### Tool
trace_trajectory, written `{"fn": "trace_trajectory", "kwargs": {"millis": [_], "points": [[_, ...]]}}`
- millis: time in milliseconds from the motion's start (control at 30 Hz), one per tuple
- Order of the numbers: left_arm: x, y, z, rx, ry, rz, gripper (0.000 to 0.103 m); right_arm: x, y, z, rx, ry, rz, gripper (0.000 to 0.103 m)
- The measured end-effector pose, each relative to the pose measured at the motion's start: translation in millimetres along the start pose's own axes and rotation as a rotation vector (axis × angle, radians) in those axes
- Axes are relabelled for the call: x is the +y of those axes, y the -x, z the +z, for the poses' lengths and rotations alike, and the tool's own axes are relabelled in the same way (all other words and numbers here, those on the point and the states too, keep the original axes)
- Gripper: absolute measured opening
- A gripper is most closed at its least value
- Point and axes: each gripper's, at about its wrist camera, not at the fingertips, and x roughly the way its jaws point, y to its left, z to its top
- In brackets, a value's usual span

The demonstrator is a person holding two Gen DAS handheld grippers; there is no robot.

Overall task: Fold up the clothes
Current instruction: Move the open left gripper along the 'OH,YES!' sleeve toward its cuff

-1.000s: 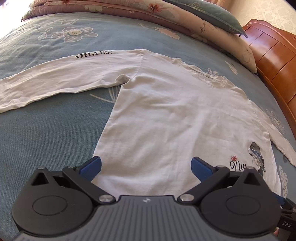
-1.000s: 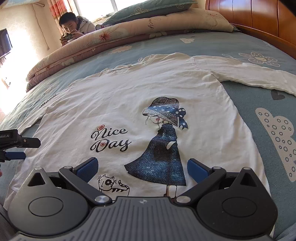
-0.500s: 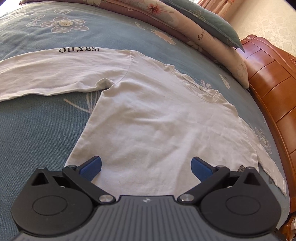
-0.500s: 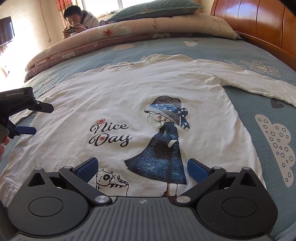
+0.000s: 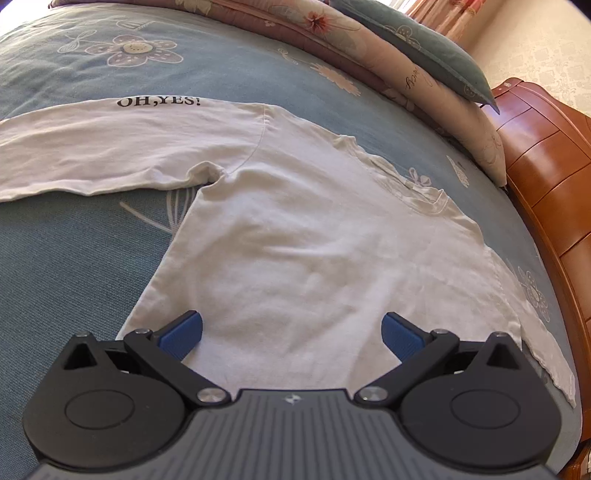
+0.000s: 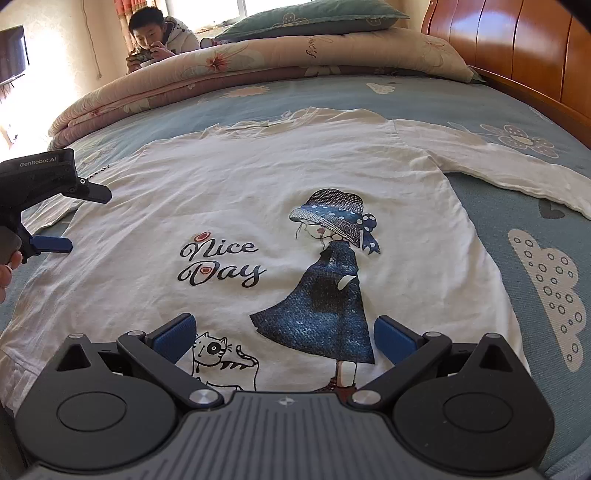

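Note:
A white long-sleeved shirt [image 6: 258, 206] lies spread flat and face up on the blue bed, printed with "Nice Day", a girl in a hat and a cat. In the left wrist view the shirt [image 5: 295, 236] shows its side, with one sleeve [image 5: 92, 147] reading "OH,YES!" stretched out to the left. My left gripper [image 5: 291, 332] hovers open above the shirt's side edge, nothing between its blue pads. My right gripper [image 6: 282, 334] is open over the hem near the cat print. The left gripper [image 6: 79, 218] also appears at the left edge of the right wrist view.
The blue flowered bedsheet [image 5: 74, 266] surrounds the shirt. A rolled pink quilt [image 6: 258, 62] and green pillow [image 6: 306, 16] lie along the far side. The wooden headboard [image 6: 517, 48] stands at right. A person [image 6: 155, 37] sits beyond the quilt holding a phone.
The left gripper has moved up along the shirt's left side towards the armpit and risen off the bed. The right gripper has edged slightly forward over the hem. Both stay open.

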Motion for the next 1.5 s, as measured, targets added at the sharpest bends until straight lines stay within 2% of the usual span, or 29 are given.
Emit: {"fn": "trace_trajectory", "kwargs": {"millis": [133,200,300,433,600,700,800,933,1033,1200,1433,1500], "points": [[-5.2,0.3,-2.2,0.008,-0.058,0.017,0.102,3.4,-1.0,-2.1,-0.006,0.022,-0.016,0.103],[-8.5,3.8,1.0,0.020,-0.052,0.039,0.102,6.1,-1.6,-2.9,-0.007,0.039,-0.029,0.103],[-19.9,12.0,4.5,-0.015,-0.096,0.016,0.102,8.4,-2.1,-4.0,-0.008,0.059,-0.039,0.103],[-40.8,5.6,9.6,0.000,-0.165,0.060,0.102,8.2,-1.7,-3.6,-0.009,0.049,-0.040,0.103],[-38.6,-17.9,10.1,0.060,-0.111,0.104,0.102,1.7,0.9,-2.3,-0.009,0.013,-0.007,0.103],[-34.6,-19.5,8.3,0.056,-0.139,0.134,0.102,-2.7,3.4,-1.5,-0.006,-0.018,0.018,0.103],[-26.5,-16.1,13.2,0.059,-0.126,0.180,0.102,-6.4,5.1,-0.7,-0.003,-0.041,0.039,0.103],[-18.0,-8.7,16.2,0.057,-0.116,0.152,0.102,-8.1,5.2,0.7,-0.001,-0.058,0.046,0.103],[-18.9,2.1,16.9,0.017,-0.132,0.138,0.102,-7.7,5.2,0.7,-0.001,-0.060,0.044,0.103],[2.2,28.3,28.9,-0.049,-0.032,0.108,0.102,-8.8,5.3,1.6,0.001,-0.070,0.049,0.103],[105.0,79.2,43.8,-0.213,0.352,-0.017,0.101,0.3,2.3,-1.2,-0.003,-0.010,0.011,0.103],[131.2,85.9,39.0,-0.254,0.458,-0.026,0.094,3.6,1.2,-2.0,-0.004,0.011,-0.003,0.103]]}}
